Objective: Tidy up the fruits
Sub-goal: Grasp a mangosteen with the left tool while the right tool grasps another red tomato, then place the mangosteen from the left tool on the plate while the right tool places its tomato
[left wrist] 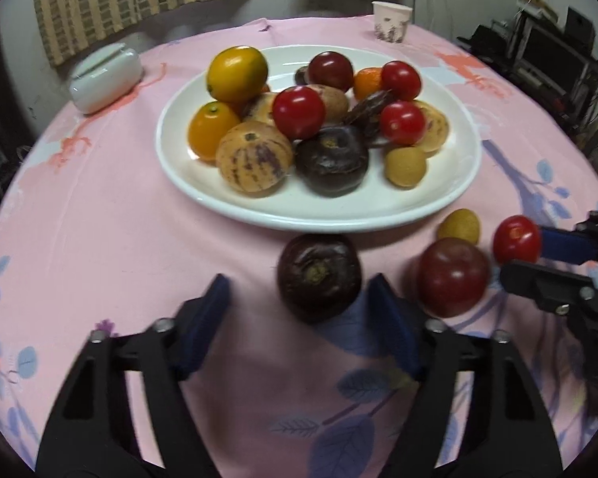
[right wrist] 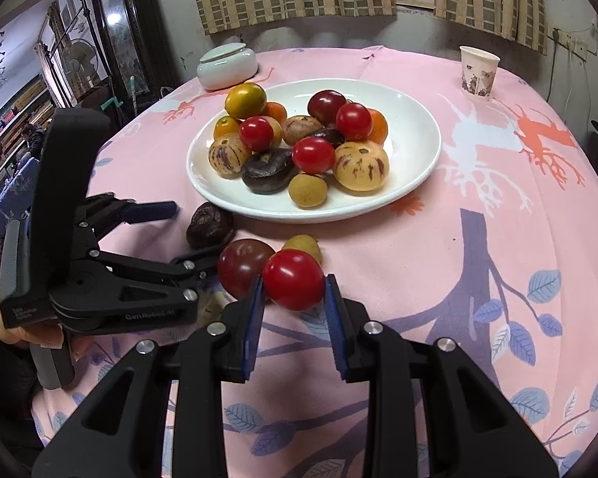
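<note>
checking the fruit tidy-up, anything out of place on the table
Four fruits lie on the tablecloth beside the white plate instead of on it: a dark purple fruit, a dark red plum, a small tan fruit, and a red tomato between the right gripper's fingers.

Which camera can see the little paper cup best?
The right wrist view shows the paper cup best: it stands whole and fairly sharp, its printed pattern visible. In the left wrist view the cup is smaller and blurrier at the table's far edge.

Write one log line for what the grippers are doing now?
right gripper: shut on red tomato | left gripper: open, near dark fruit | plate: piled
</note>
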Tool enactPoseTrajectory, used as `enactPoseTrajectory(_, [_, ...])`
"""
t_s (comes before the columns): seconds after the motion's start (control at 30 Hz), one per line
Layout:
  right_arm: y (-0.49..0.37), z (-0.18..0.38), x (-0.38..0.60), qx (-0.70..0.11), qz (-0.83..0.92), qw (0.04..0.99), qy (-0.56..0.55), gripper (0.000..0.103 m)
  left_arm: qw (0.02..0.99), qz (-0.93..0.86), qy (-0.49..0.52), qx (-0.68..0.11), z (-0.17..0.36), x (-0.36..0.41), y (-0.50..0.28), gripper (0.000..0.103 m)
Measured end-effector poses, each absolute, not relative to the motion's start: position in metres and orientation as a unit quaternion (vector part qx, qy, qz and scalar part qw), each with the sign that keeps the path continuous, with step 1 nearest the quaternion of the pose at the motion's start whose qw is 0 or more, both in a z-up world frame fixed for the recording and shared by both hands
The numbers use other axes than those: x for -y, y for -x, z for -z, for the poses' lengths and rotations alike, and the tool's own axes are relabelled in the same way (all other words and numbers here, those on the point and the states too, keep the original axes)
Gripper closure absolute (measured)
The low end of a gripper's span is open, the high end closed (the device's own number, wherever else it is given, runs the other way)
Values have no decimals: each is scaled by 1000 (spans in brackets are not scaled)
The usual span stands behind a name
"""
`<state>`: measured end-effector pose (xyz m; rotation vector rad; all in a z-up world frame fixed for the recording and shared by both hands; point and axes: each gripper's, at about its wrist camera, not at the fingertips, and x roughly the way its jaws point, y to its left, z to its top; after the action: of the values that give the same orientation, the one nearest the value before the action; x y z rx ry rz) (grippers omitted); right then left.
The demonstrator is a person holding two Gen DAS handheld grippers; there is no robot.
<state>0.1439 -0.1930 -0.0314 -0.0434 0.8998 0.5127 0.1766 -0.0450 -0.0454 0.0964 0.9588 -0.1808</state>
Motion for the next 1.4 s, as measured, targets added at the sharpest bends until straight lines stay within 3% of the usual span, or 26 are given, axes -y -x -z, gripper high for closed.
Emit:
enactPoseTrajectory(0.07, [-144, 32, 193, -430, -243, 869, 22, 73, 887, 96, -52, -450, 45, 47, -175, 53])
enactPoseTrajectory(0.13, [-144, 32, 193, -429, -240, 871, 21, 73, 889, 107, -56, -442, 45, 49, -172, 59])
enactPoseTrajectory(0.63, [-145, 21, 202, -401, -217, 890, 17, 73, 883, 129, -15, -452, 24, 41, -155, 60])
enactPoseTrajectory(0.93, [-130, -16, 194, -365, -233, 901, 21, 73, 898, 135, -4, -418, -23, 31, -146, 60])
enactPoseTrajectory(1.4, [-186, -49, 174, -347, -234, 907, 51, 73, 909, 138, -11, -393, -54, 46, -195, 60])
